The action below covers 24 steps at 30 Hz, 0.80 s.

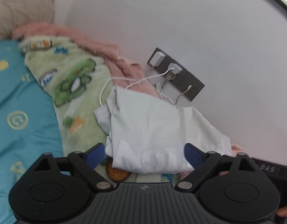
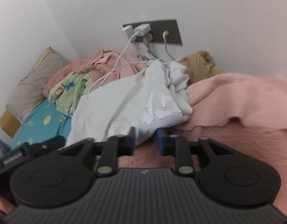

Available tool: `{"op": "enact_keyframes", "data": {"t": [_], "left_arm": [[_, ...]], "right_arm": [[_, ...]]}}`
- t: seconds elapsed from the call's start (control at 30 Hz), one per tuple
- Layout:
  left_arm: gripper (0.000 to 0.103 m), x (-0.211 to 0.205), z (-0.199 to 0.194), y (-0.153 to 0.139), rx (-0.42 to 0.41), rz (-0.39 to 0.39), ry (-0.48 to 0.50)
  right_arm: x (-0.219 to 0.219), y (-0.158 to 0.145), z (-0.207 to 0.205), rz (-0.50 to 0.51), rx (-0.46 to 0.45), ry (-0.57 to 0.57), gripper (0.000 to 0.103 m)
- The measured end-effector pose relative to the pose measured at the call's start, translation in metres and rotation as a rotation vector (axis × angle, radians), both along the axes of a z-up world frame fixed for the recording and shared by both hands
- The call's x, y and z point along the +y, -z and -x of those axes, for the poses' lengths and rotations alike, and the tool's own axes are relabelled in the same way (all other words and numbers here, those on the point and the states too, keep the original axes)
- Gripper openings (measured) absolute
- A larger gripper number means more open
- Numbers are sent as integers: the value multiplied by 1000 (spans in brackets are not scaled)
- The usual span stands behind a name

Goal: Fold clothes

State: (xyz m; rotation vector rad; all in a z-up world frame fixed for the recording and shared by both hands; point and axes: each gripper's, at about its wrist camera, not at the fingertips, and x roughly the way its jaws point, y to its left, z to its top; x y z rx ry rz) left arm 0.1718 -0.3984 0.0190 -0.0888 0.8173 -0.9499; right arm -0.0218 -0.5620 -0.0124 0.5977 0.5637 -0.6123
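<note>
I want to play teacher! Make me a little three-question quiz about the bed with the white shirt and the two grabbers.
1. True or false: the left gripper has its blue fingers spread wide, one on each side of the white shirt.
2. What lies across the top of the white shirt? A) a belt B) white charger cables C) a sock
3. Fill the gap: the cables run up to plugs in the dark ____ plate on the wall.

Key: 1 true. 2 B. 3 socket.
</note>
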Motion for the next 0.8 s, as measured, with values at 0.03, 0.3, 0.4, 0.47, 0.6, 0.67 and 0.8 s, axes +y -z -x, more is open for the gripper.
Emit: {"op": "enact_keyframes", "data": {"t": [0.03,0.3,0.4,0.47,0.6,0.67,0.8], "left_arm": [[103,7,12,-11,-42,-4,-6],[103,65,117,-88,-295,13,-30],[103,89,155,-102,-372,11,-50],[103,106,179,-107,-411,21,-58],[103,133,219,-103,-461,22,-101],[103,145,238,-100,-485,17,-110],[103,166,270,-91,-539,15,-131]], "right_arm": [[6,-7,8,13,-16,-5,86],[66,-63,72,177,-84,-86,90],[91,-78,98,221,-109,-116,90],[107,-86,116,246,-133,-137,90],[139,-90,149,301,-175,-171,90],[154,-90,163,328,-193,-189,90],[184,-83,183,393,-228,-222,90]]}}
